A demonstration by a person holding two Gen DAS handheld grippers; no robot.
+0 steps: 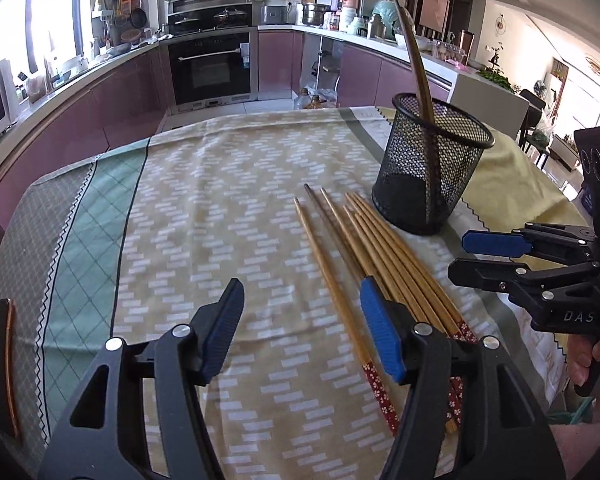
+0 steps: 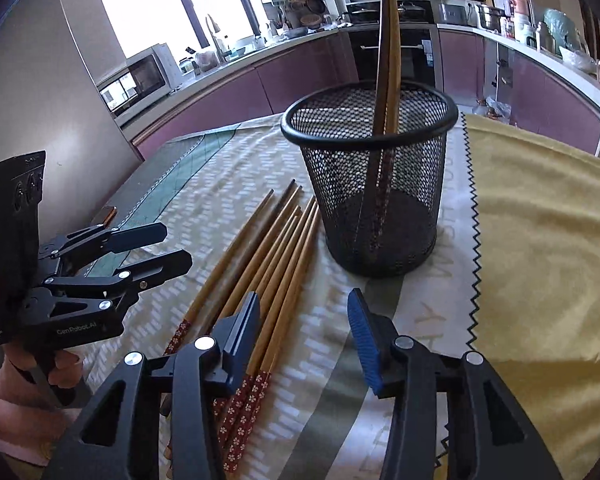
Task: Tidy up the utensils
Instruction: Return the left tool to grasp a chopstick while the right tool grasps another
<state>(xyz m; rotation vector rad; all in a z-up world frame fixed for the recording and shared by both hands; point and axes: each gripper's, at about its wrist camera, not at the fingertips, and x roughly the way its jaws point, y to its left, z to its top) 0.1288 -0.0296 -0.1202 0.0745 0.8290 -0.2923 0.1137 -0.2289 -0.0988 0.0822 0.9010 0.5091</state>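
Observation:
Several wooden chopsticks [image 1: 380,248] [image 2: 276,248] with red flowered ends lie side by side on the patterned tablecloth. Just behind them stands a black mesh cup [image 1: 432,184] [image 2: 376,208] with two chopsticks [image 1: 416,64] [image 2: 390,40] upright inside. My left gripper [image 1: 300,292] [image 2: 176,245] is open low over the cloth; the leftmost chopstick lies below its gap, and its right finger is over the bundle. My right gripper [image 2: 304,300] [image 1: 464,256] is open too, its left finger over the bundle's red ends, nothing pinched.
A yellow cloth [image 2: 540,240] [image 1: 508,184] covers the table right of the cup. A dark flat object with a copper edge [image 1: 4,360] [image 2: 110,213] lies at the table's left edge. Beyond the far edge of the table are purple kitchen cabinets [image 1: 120,96]. A hand [image 2: 60,368] holds each gripper's handle.

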